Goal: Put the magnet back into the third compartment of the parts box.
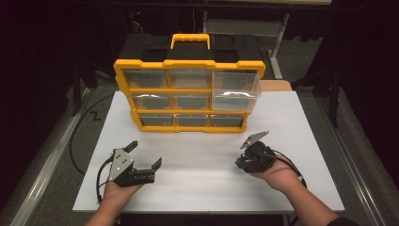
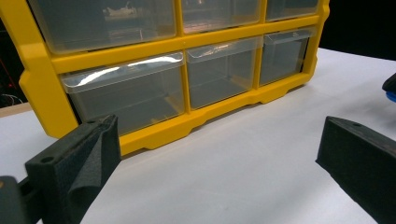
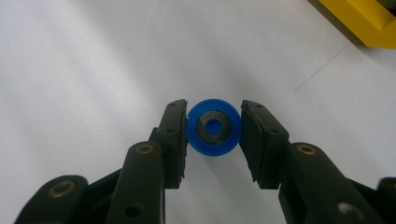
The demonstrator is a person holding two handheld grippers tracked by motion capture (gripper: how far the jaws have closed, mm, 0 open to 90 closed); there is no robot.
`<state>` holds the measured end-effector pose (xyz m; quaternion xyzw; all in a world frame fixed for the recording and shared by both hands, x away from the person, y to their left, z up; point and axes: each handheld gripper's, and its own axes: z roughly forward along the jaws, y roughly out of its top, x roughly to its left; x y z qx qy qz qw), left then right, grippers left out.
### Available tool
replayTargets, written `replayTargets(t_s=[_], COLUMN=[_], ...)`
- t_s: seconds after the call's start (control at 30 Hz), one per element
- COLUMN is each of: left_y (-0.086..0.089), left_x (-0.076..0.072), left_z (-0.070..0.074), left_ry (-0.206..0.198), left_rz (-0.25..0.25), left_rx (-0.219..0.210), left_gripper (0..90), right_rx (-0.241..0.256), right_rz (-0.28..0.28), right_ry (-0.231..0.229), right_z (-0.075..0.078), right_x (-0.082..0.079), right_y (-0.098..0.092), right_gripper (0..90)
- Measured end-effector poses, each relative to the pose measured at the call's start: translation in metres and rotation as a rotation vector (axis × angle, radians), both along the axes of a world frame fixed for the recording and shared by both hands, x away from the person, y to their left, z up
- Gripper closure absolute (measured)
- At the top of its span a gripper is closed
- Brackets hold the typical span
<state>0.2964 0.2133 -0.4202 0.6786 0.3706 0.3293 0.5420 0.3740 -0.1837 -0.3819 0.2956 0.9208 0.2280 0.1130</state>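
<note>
A yellow-framed organizer [image 1: 188,94] with clear drawers stands upright at the back of the white table [image 1: 207,183]; its upper right drawer [image 1: 235,87] is pulled forward. My right gripper [image 3: 213,128] is shut on a small blue wheel [image 3: 213,127] with a dark hub, held just above the table; it sits at the right [image 1: 241,162] in the high view. My left gripper [image 1: 147,154] rests near the table's front left with its jaws wide apart and nothing between them. The left gripper view faces the organizer's bottom row of drawers [image 2: 126,95], which look bare.
The organizer has a yellow handle [image 1: 190,40] on top. Open white table surface lies between the two grippers and in front of the organizer. Dark floor and metal rails [image 1: 42,160] flank the table. Cables trail from both grippers.
</note>
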Motion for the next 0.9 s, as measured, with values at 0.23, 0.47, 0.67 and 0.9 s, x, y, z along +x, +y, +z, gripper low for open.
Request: replayTargets(t_s=[0.23,0.47,0.67,0.9], left_y=[0.000,0.000,0.001,0.001], left_x=[0.000,0.000,0.000,0.000], left_z=[0.000,0.000,0.000,0.000], left_ry=[-0.001,-0.001,-0.003,-0.003], left_rz=[-0.001,-0.002,0.001,-0.001], left_rx=[-0.001,-0.002,-0.005,-0.008], left_gripper=[0.3,0.3,0.3,0.3], right_rx=[-0.040,-0.071,-0.093,-0.115], right_rz=[-0.013,-0.010,0.003,0.009], right_ry=[0.016,0.030,0.057,0.081], right_z=[0.003,0.006,0.007,0.008], right_x=[-0.003,-0.005,-0.005,-0.002], right_y=[-0.008,-0.013,-0.014,-0.013], right_gripper=[64.8,64.9,64.8,64.8])
